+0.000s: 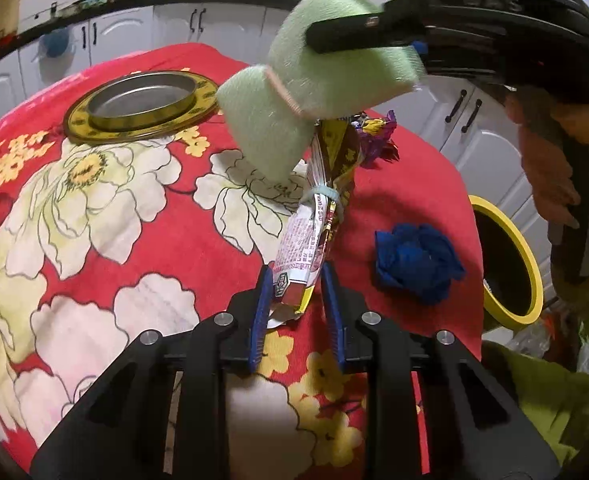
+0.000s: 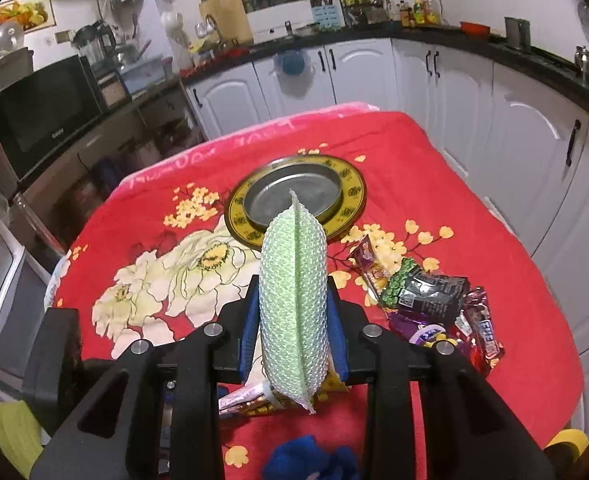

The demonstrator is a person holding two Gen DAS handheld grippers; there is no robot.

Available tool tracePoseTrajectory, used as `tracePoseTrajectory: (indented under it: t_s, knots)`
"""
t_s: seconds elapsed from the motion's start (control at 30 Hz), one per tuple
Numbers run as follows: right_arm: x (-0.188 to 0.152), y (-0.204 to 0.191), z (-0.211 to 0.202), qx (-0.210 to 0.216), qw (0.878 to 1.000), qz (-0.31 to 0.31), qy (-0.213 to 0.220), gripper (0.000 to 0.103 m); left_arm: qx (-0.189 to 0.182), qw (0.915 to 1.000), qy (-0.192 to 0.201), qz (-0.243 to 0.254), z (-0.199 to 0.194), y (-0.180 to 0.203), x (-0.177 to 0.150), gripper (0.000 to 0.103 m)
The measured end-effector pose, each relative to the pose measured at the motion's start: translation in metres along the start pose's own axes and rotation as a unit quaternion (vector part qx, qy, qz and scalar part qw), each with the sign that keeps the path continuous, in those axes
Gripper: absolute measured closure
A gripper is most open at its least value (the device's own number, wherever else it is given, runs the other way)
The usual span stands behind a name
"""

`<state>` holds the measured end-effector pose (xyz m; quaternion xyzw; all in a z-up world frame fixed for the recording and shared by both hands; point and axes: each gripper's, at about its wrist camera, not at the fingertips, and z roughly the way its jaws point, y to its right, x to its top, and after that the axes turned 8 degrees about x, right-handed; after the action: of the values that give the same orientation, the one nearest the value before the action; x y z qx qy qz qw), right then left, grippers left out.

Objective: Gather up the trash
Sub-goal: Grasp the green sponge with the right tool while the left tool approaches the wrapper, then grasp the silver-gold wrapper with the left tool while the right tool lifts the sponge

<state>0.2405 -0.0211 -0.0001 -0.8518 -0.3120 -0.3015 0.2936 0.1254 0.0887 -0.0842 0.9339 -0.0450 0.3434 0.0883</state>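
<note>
Left gripper (image 1: 294, 280): blue pads sit either side of the near end of a long wrapper bundle (image 1: 314, 216) tied round its middle with a pale band; the left pad touches it, the right pad shows a gap, so I cannot tell whether the grip is firm or loose. The bundle rises off the red floral cloth (image 1: 154, 220) toward the far right corner of the table. Right gripper (image 2: 294, 312): clenched on a green mesh scrubber (image 2: 294, 280), held on edge and well above the cloth, presumably so it can be used to sweep or press litter rather than being litter itself. In the left view the scrubber's lower end touches or nearly touches the top of the bundle, likely steadying it. Remaining litter: crumpled blue paper (image 1: 416, 264) near the right edge, loose snack wrappers (image 2: 430, 300) toward the right edge. Yellow-rimmed bin (image 1: 510, 256) stands just beyond the right edge, within easy reach for dropping. Metal plate (image 2: 294, 196) with gold rim sits toward the far edge, holding nothing. Judgement: collection incomplete.
</note>
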Motion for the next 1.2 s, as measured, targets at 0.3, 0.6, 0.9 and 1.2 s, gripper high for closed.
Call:
tracePoseTrajectory:
  t_s: [0.3, 0.6, 0.9, 1.2]
  knots:
    - [-0.013, -0.001, -0.05, 0.007, 0.998, 0.019, 0.054, 0.074, 0.01, 0.9998, -0.014, -0.008, -0.011, 0.0, -0.009, 0.085]
    - [-0.02, 0.001, -0.087, 0.008, 0.995, 0.028, 0.099, 0.074, 0.025, 0.9992, -0.021, -0.023, -0.029, -0.005, -0.025, 0.086]
    - [-0.036, 0.013, -0.123, -0.023, 0.99, 0.032, 0.132, 0.074, 0.036, 0.9988, -0.007, -0.032, -0.041, 0.0, -0.017, 0.087]
    - [-0.06, 0.029, -0.153, -0.04, 0.986, 0.055, 0.151, 0.074, 0.04, 0.9983, 0.008, -0.041, -0.052, 0.01, -0.006, 0.089]
